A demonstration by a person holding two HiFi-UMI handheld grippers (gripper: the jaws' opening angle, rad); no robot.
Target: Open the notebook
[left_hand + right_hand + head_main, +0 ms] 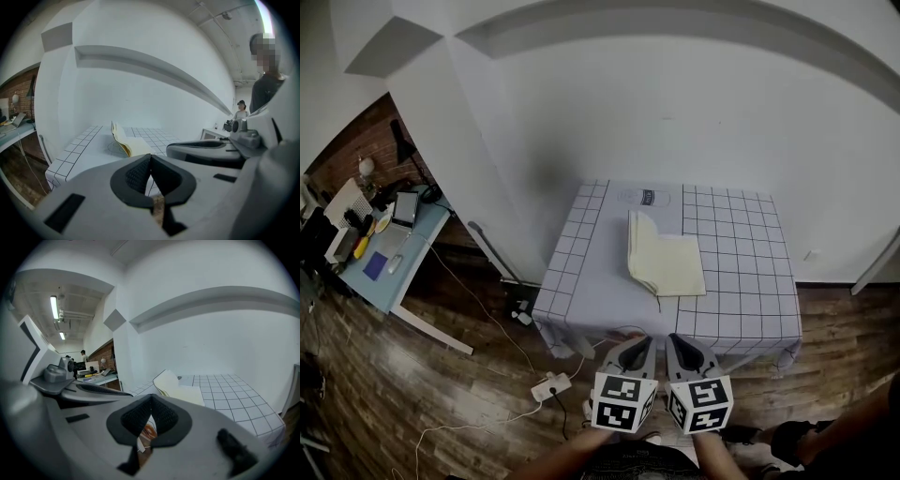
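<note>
The notebook (666, 264) lies open on the table (741, 281), which has a grid-pattern cloth. Its cream pages face up and its left leaf stands partly raised. In the left gripper view the notebook (129, 143) shows ahead with that leaf upright, and in the right gripper view the notebook (180, 390) lies beyond the jaws. My left gripper (645, 343) and right gripper (677, 341) hover side by side just off the table's near edge, well short of the notebook. The left gripper (150, 157) and right gripper (151, 398) are both shut with nothing between the pads.
A white wall stands behind the table. A blue desk (389, 248) with a laptop and clutter is at the far left. A power strip (551, 384) and cables lie on the wooden floor near the table's front left corner. A person (265, 84) stands at the right.
</note>
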